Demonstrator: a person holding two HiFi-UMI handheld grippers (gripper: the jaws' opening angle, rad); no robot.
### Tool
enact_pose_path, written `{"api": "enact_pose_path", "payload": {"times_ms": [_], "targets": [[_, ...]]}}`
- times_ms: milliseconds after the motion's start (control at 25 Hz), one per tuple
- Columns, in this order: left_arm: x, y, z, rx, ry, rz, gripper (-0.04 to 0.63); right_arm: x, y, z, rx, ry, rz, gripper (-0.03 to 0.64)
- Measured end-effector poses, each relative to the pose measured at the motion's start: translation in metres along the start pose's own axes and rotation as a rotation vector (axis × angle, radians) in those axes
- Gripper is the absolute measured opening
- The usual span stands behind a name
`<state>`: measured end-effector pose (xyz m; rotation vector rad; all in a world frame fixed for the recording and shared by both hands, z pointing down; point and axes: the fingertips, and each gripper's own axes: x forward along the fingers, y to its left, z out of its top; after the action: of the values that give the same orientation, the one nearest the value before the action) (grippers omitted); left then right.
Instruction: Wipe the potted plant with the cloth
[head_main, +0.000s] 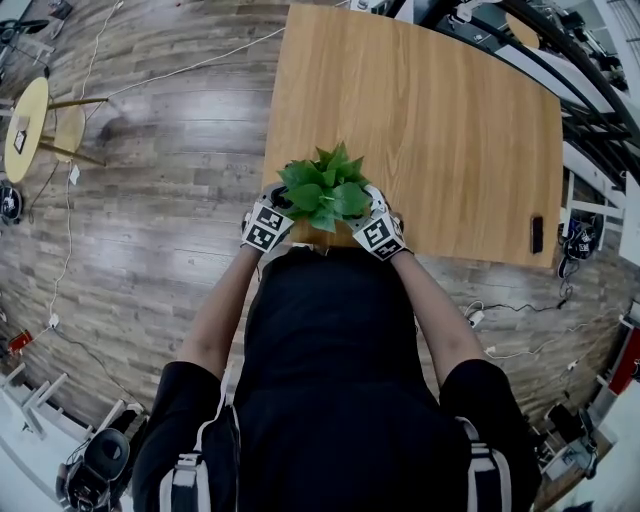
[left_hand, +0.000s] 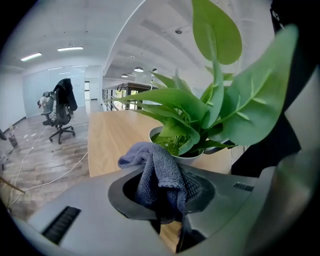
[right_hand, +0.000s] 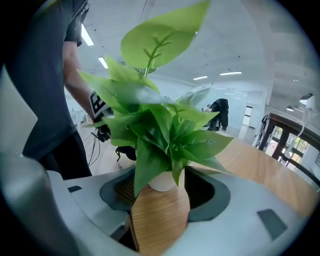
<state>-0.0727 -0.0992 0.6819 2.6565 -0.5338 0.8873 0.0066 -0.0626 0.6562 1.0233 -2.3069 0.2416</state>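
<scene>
My left gripper (left_hand: 165, 197) clamps the blue-grey cloth (left_hand: 155, 170); my right gripper (right_hand: 160, 200) gapes, empty. I'd brace the white pot (right_hand: 162, 182) and stroke the leaves (left_hand: 175, 97) gently

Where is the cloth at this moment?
In the left gripper view, the blue-grey cloth is pinched in the left gripper, just short of the potted plant, above the table edge nearest the person.

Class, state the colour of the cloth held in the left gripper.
The cloth is greyish blue; the left gripper view shows it best.
</scene>
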Motion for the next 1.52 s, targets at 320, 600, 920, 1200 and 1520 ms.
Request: {"api": "enact_pose_path", "payload": {"times_ms": [320, 600, 920, 1200, 1520], "targets": [[-0.003, -0.014, -0.005, 0.036, 0.009, -0.029, 0.115, 0.002, -0.001, -0.001, 0.009, 0.003, -0.024, 0.242], [-0.01, -0.024, -0.008, 0.026, -0.004, -0.054, 0.115, 0.005, -0.001, 0.003, 0.03, -0.002, -0.037, 0.241], [-0.012, -0.009, -0.01, -0.02, -0.014, -0.043, 0.115, -0.001, 0.024, -0.001, 0.099, -0.038, -0.018, 0.241], [-0.011, 0.002, -0.012, -0.062, 0.002, -0.036, 0.115, -0.009, 0.027, -0.002, 0.173, -0.069, 0.012, 0.241], [-0.007, 0.001, -0.009, -0.071, 0.01, -0.052, 0.114, 0.003, 0.011, 0.005, 0.076, -0.025, 0.008, 0.242]]}}
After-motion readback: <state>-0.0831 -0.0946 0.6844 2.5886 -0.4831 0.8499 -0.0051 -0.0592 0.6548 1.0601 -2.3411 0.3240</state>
